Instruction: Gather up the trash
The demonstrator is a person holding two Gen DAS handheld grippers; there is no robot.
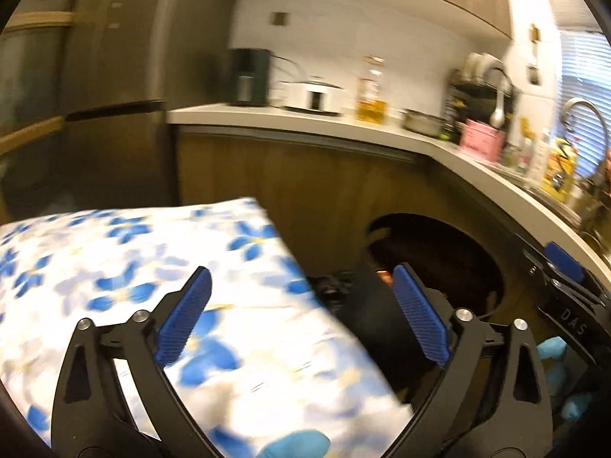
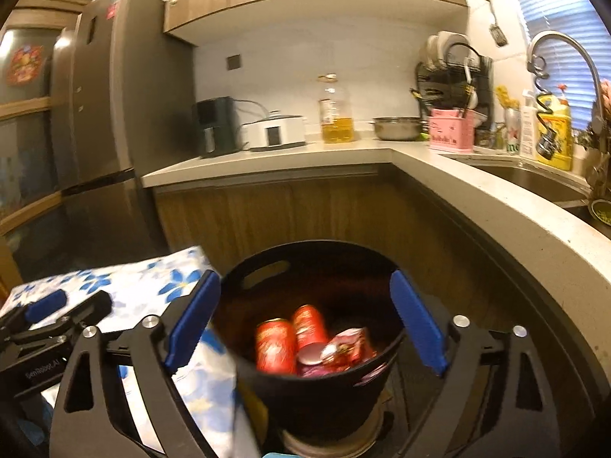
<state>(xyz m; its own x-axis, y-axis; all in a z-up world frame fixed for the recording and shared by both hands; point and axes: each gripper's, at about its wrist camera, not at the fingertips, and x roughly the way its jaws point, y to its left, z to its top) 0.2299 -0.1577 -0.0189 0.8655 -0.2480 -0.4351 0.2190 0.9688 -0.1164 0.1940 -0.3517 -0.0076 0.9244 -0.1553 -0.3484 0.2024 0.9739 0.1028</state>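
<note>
A black bin point(image 2: 324, 393) stands low in front of the cabinet. Inside it lie two red cans point(image 2: 275, 343) and a crumpled red wrapper point(image 2: 349, 345). My right gripper point(image 2: 305, 320) is open above the bin's near rim, with nothing between its blue pads. My left gripper point(image 1: 301, 316) is open too, over the edge of a blue-flowered cloth point(image 1: 133, 267), and holds nothing. In the left wrist view the bin point(image 1: 439, 252) shows only as a dark opening to the right. The left gripper point(image 2: 72, 301) also appears over the cloth in the right wrist view.
An L-shaped counter point(image 2: 439, 175) wraps around behind and to the right of the bin, carrying an oil bottle point(image 2: 336, 114), a pot point(image 2: 397, 128) and a pink box point(image 2: 450, 131). A sink point(image 2: 534, 183) lies far right and a dark fridge point(image 2: 107, 114) on the left.
</note>
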